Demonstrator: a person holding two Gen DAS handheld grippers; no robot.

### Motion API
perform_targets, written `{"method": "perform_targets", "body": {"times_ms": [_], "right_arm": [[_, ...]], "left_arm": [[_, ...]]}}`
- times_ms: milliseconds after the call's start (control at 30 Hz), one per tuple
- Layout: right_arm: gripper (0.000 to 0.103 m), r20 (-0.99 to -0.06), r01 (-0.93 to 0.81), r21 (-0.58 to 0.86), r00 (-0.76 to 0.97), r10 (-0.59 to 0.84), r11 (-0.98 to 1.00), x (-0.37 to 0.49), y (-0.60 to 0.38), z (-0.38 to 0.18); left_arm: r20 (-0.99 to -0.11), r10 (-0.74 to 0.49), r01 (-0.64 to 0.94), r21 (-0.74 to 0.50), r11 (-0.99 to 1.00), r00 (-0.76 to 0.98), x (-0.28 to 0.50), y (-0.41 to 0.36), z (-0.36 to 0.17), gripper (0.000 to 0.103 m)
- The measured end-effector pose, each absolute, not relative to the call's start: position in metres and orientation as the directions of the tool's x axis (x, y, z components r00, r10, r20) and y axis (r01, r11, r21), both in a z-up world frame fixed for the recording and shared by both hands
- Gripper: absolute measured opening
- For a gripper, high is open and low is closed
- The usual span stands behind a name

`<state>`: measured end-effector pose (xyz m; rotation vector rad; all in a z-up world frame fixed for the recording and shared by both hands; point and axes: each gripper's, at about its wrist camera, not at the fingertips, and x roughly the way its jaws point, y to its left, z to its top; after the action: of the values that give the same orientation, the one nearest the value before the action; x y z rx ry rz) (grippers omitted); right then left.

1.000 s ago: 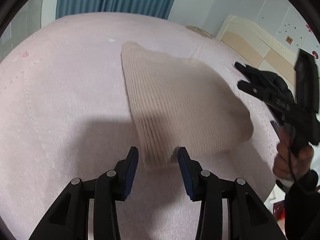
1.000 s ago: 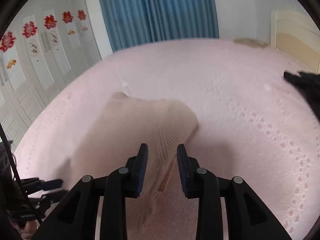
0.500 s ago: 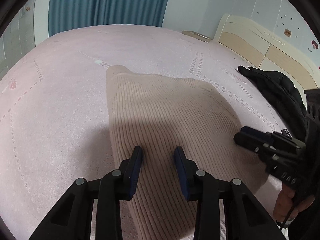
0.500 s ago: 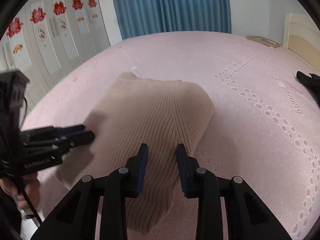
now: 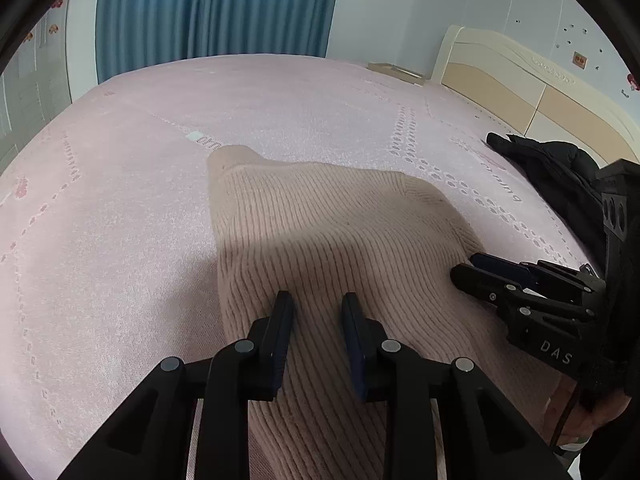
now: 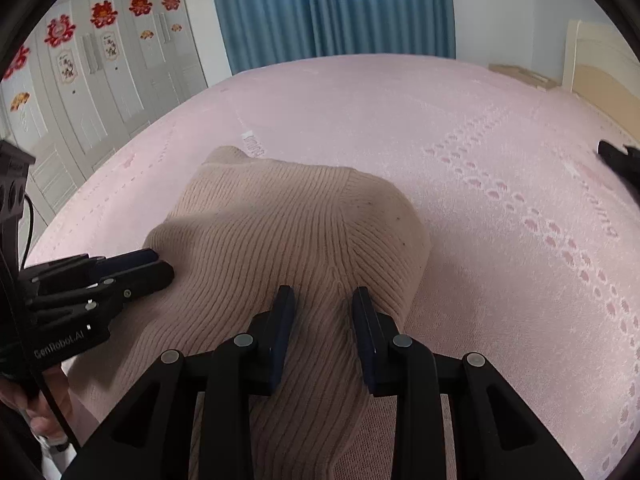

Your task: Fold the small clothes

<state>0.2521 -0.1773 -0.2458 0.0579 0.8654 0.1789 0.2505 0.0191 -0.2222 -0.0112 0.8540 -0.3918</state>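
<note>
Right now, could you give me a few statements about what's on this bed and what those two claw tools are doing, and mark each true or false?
1. The beige knitted garment lies on a pink bedspread. True.
2. The left gripper is clamped shut. False: its jaws stand apart over the knit.
3. The right gripper is open. True.
4. The curtain is red. False: it is blue.
5. A black jacket lies near the headboard. True.

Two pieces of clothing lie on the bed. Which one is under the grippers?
The beige ribbed knit garment: both open grippers, left and right, are over it. The black jacket lies apart, near the headboard.
</note>
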Motion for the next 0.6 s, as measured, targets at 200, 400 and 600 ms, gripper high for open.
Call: {"method": "perform_targets", "body": {"times_ms": [200, 400, 600], "right_arm": [[0.029, -0.766, -0.136, 0.088, 0.624, 0.154, 0.987, 0.254, -0.175, -0.246], [0.029, -0.766, -0.140, 0.109, 0.619, 0.173, 0.984, 0.253, -0.178, -0.244], [0.029, -0.759, -0.131, 0.110, 0.629, 0.168, 0.985, 0.259, -0.183, -0.242]], "left_arm": [[-0.726, -0.350, 0.335, -0.174, 0.926, 0.591, 0.249, 0.025, -0.216, 0.025], [-0.738, -0.355, 0.339, -0.180, 0.923, 0.574, 0.288, 0.023, -0.214, 0.015], [-0.757, -0.330, 0.292, -0.191, 0.937, 0.564, 0.328, 0.031, -0.230, 0.012]]}}
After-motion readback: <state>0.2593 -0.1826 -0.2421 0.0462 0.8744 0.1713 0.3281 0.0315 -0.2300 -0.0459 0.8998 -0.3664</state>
